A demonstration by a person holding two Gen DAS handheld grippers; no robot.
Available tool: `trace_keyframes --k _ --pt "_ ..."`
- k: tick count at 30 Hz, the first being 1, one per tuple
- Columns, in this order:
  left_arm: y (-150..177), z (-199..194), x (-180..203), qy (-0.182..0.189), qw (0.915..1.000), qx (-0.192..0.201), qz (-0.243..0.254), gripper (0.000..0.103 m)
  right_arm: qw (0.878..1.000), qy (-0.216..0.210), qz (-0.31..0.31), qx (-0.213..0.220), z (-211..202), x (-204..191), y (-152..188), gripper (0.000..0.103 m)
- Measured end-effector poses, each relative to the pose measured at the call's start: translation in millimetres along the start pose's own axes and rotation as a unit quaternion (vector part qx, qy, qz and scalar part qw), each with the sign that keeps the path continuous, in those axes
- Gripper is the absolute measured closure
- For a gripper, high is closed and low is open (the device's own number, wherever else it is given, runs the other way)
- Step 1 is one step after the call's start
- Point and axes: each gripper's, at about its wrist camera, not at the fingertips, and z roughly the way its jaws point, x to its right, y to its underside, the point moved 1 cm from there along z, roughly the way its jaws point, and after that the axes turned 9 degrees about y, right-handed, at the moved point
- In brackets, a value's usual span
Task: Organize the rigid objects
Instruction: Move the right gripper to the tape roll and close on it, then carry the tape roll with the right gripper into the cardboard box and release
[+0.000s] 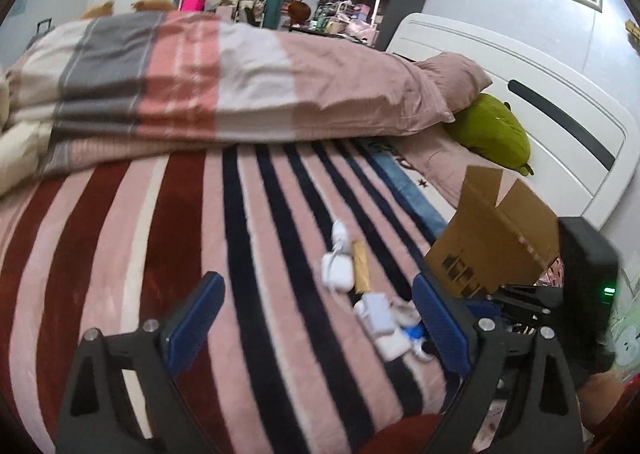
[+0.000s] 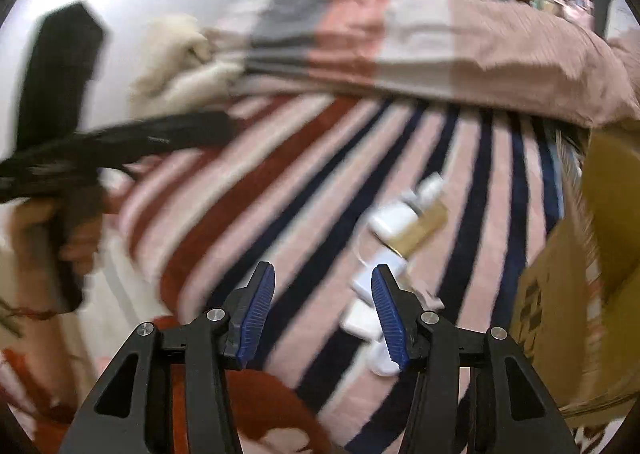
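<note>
Open striped blanket (image 1: 160, 214) leftward — cardboard box (image 1: 496, 246) crowding the right

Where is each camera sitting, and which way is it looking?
Left wrist: sits on the left claw, open and empty, looking across the striped blanket toward the headboard; the right claw's black body shows.
Right wrist: sits on the right claw, open, looking down the bed; a hand holding the other claw shows.
Both see the white chargers and cardboard box.
</note>
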Motion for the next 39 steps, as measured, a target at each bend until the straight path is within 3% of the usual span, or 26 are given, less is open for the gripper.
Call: trace_keyframes --k 6,12,20,21,22,24,31,36,39 --pt "22 5 -16 0.007 0.9999 -0.005 -0.014 0.01 0.994 0.078 0.063 -0.037 40 21 23 0.056" --pt "22 11 -22 0.014 0.9997 -0.006 -0.017 0.009 0.987 0.096 0.121 -0.051 57 44 30 0.056" --pt "20 16 -22 0.014 0.9997 -0.01 -0.016 0.009 0.983 0.076 0.151 -0.065 73 60 28 0.057" --pt "19 16 -22 0.014 0.9997 -0.01 -0.016 0.01 0.983 0.074 0.152 -0.065 76 60 27 0.058" --pt "19 16 -22 0.014 0.9997 -0.01 -0.017 0.009 0.984 0.07 0.153 -0.065 76 61 26 0.066" --pt "19 15 -21 0.014 0.9997 -0.009 -0.017 0.01 0.985 0.067 0.148 -0.065 76 59 25 0.065" --pt "12 8 -5 0.033 0.9994 -0.007 -0.006 0.01 0.993 0.07 0.098 -0.015 47 36 10 0.066" --pt "-4 0 18 0.101 0.9948 -0.01 0.006 0.01 0.998 0.038 0.042 0.039 10 9 -16 0.066" --pt "-17 0 35 0.121 0.9922 -0.021 0.02 0.01 0.997 0.014 -0.004 0.077 -14 -11 -31 0.066"
